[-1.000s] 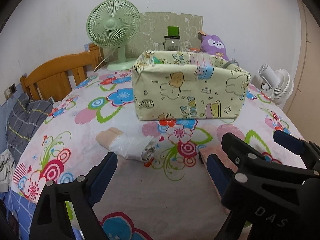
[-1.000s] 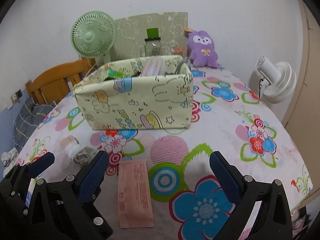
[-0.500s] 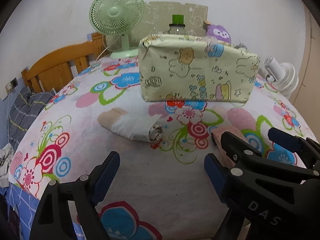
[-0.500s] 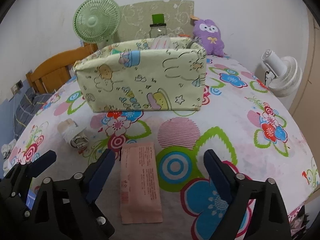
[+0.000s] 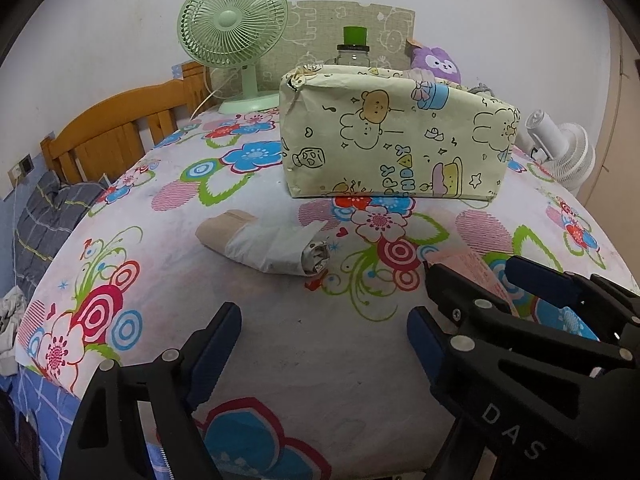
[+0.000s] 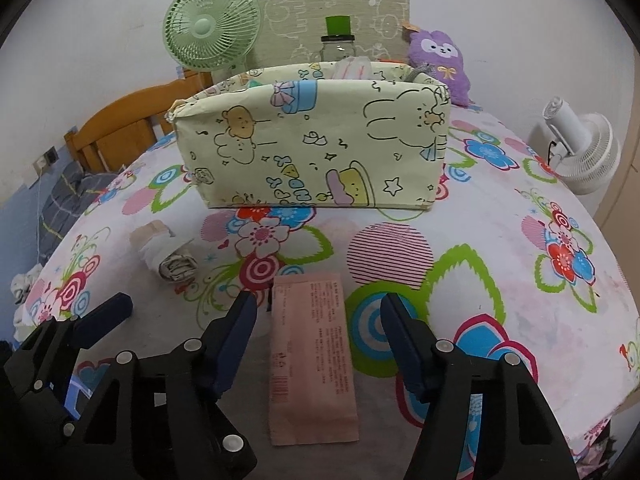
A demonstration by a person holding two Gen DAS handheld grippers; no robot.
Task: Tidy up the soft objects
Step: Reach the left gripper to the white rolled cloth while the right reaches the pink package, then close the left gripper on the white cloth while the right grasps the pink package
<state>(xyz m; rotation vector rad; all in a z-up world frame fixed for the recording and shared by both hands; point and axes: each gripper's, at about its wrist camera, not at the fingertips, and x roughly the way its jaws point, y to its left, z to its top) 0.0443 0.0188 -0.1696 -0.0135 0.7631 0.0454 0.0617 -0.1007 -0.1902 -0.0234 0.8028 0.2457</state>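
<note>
A flat pink packet (image 6: 312, 356) lies on the flowered tablecloth between the fingers of my right gripper (image 6: 318, 312). Its jaws are closing around the packet, with a gap left on each side. A rolled white and beige cloth bundle (image 5: 266, 242) lies ahead of my left gripper (image 5: 322, 322), which stands open over bare cloth, short of the bundle. The bundle (image 6: 168, 254) also shows to the left in the right wrist view. Behind both stands a pale yellow cartoon-print storage box (image 5: 396, 140), (image 6: 320, 144) with things inside. The right gripper (image 5: 500, 280) shows at the lower right of the left wrist view.
A green desk fan (image 5: 232, 28), a glass jar with a green lid (image 5: 354, 46) and a purple plush toy (image 6: 440, 60) stand behind the box. A white fan (image 6: 580, 152) is off the table's right edge. A wooden headboard (image 5: 116, 132) and grey bedding lie to the left.
The right gripper's jaws have narrowed around the pink packet and it has sunk a little towards it. The left gripper has kept its place and width.
</note>
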